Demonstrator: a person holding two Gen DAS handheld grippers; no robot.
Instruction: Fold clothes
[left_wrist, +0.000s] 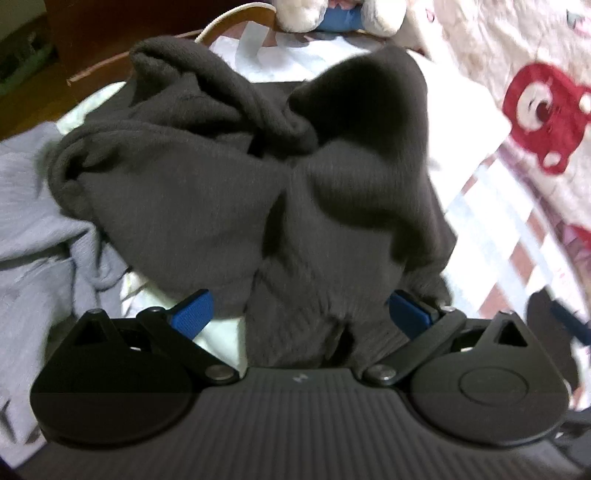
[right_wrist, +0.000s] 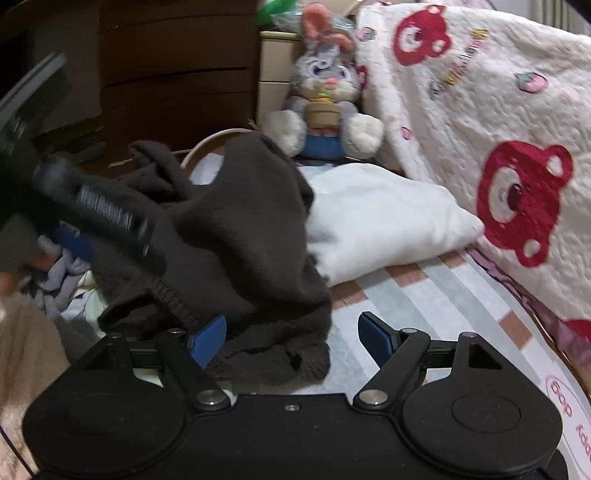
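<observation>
My left gripper (left_wrist: 301, 312) has its jaws spread wide, and a fold of the dark brown knit sweater (left_wrist: 236, 192) fills the gap between the two blue pads (left_wrist: 192, 312); the cloth touches or hides both, but I cannot tell whether they are pinching it. The sweater is bunched and rumpled, rising in a heap toward the far side of that view, with a lilac knit garment (left_wrist: 33, 221) lying just beside it on the left. My right gripper (right_wrist: 293, 338) also stands wide open and has hold of nothing: its left pad (right_wrist: 208, 338) lies against the near hem of the sweater (right_wrist: 236, 236), while its right pad is clear over the striped bedsheet (right_wrist: 424, 295). In the right wrist view the other gripper's blurred black body comes in from the left above the heap. To the right of the sweater lies a white pillow (right_wrist: 384, 221), and behind it a plush rabbit (right_wrist: 327, 92) sits upright. A cream blanket (right_wrist: 480, 110) with red bear faces slopes down the right side.
</observation>
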